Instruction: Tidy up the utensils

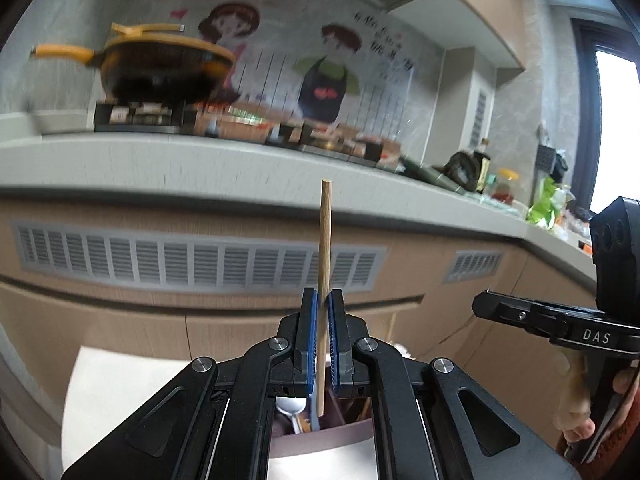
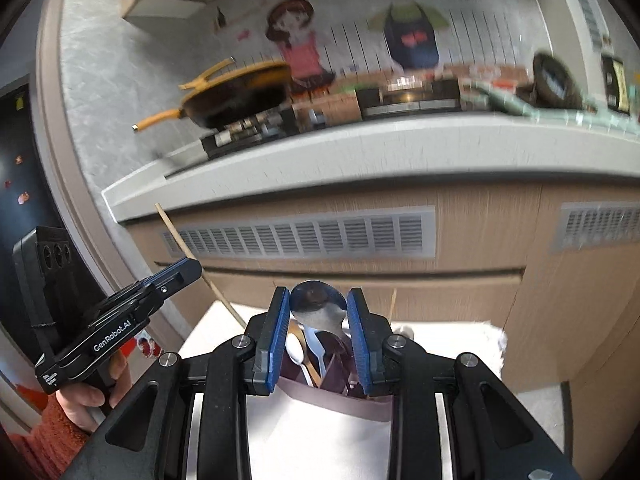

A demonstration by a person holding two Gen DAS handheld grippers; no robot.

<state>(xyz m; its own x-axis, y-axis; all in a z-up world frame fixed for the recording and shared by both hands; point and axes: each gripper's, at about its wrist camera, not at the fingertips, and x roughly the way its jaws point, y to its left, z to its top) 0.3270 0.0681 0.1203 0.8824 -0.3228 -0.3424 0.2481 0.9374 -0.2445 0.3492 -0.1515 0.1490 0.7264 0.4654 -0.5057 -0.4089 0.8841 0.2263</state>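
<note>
Between our left tongs (image 1: pixel 323 320): one wooden chopstick (image 1: pixel 325 248), pinched upright between the blue pads, its tip poking well above them
Right tongs (image 2: pixel 318 324): spread around a metal spoon (image 2: pixel 319 308), bowl end up; we can't tell if the pads touch it
Utensil holder (image 2: pixel 340 400): right below both tongs, with a white spoon (image 2: pixel 295 350) and more utensils inside
Surface (image 2: pixel 312 440): white, under the holder
</note>
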